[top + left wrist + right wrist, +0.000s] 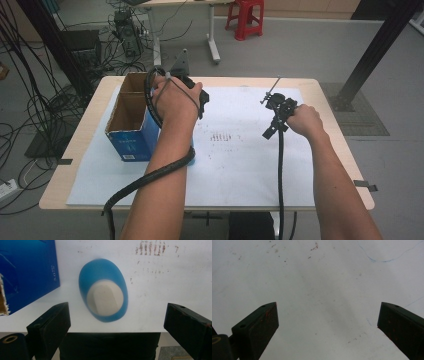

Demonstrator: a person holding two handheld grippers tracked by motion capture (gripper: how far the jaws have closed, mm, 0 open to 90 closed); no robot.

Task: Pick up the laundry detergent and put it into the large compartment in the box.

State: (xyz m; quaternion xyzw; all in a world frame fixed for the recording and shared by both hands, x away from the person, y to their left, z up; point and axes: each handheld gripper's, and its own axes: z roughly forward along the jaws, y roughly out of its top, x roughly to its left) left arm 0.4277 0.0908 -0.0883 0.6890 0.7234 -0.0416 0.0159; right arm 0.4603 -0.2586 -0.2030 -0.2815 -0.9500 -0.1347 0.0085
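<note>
Left gripper (117, 322) jaws spread above blue cup (103, 297), right gripper (328, 322) jaws spread

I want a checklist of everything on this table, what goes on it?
Surface: white sheet over a wooden table, with reddish smudges.
Job's things: blue cup, standing upright beside the blue cardboard box, which is open on top.
Clutter: nothing seen.
Grippers: left tongs open above the cup; right tongs open over bare sheet.
Cables: one trails off each gripper.
Surroundings: red stool, floor cables.
</note>
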